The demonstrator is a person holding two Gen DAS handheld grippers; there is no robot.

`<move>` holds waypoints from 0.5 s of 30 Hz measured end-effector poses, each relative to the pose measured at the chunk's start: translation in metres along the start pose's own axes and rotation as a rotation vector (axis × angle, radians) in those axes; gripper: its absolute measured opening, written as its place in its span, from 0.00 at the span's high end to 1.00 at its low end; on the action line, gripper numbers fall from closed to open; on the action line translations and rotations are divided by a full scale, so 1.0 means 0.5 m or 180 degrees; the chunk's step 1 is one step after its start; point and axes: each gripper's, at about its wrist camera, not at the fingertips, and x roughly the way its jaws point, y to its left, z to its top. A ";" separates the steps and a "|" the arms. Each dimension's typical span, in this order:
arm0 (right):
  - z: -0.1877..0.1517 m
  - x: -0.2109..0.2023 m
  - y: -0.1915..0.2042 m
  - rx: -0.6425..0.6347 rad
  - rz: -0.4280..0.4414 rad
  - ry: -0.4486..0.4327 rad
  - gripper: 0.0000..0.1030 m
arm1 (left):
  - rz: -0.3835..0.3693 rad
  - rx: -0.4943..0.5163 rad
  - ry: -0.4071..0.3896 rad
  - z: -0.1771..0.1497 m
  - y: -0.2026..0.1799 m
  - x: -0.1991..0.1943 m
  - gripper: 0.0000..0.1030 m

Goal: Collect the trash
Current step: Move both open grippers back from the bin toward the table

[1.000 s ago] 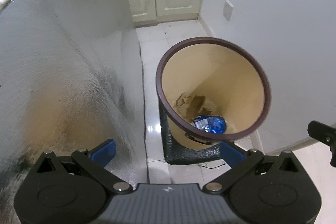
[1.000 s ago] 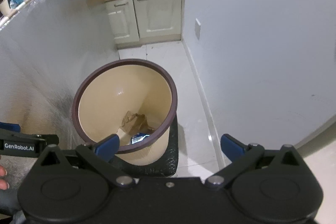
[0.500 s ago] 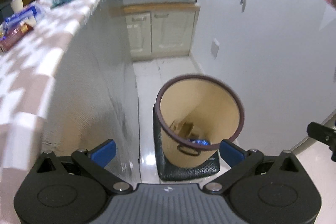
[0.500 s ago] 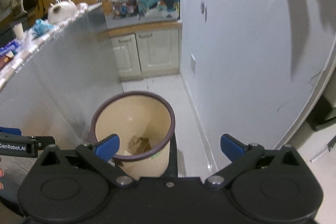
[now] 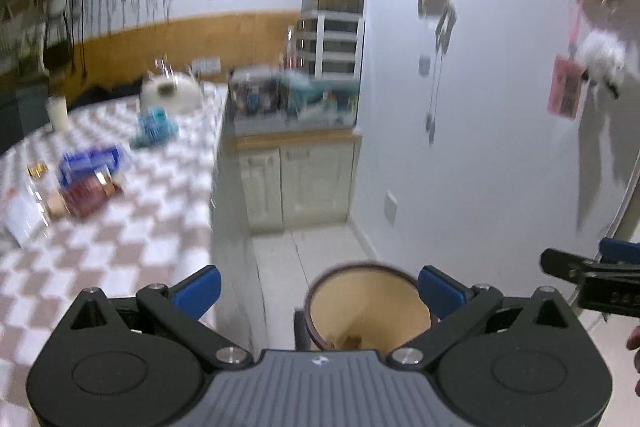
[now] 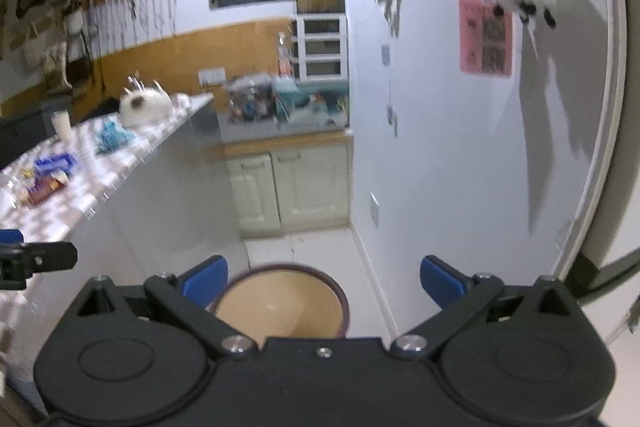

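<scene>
Your tan bin (image 5: 366, 307) with its dark rim sits on the floor below both grippers, beside the checkered counter (image 5: 120, 227) where blurred wrappers (image 5: 90, 179) lie, while your left gripper (image 5: 318, 289) and right gripper (image 6: 324, 281) hang spread and empty.

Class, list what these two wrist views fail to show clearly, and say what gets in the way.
- Bin contents: left wrist view, cut off by the left hand-held gripper body.
- Bin floor: right wrist view, hidden behind the right hand-held gripper.
- Packets on the checkered counter: labels lost to motion blur in both views.
</scene>
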 end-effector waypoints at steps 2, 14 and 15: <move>0.011 -0.012 0.021 -0.0034 0.0062 -0.0086 0.00 | 0.0038 0.0030 -0.0125 0.013 0.013 -0.027 0.00; 0.070 -0.032 0.194 -0.0234 0.0596 -0.0463 0.00 | 0.0406 -0.0059 -0.0578 0.046 0.189 -0.115 0.00; 0.076 -0.031 0.209 -0.0247 0.0632 -0.0484 0.00 | 0.0480 -0.0069 -0.0587 0.046 0.209 -0.118 0.00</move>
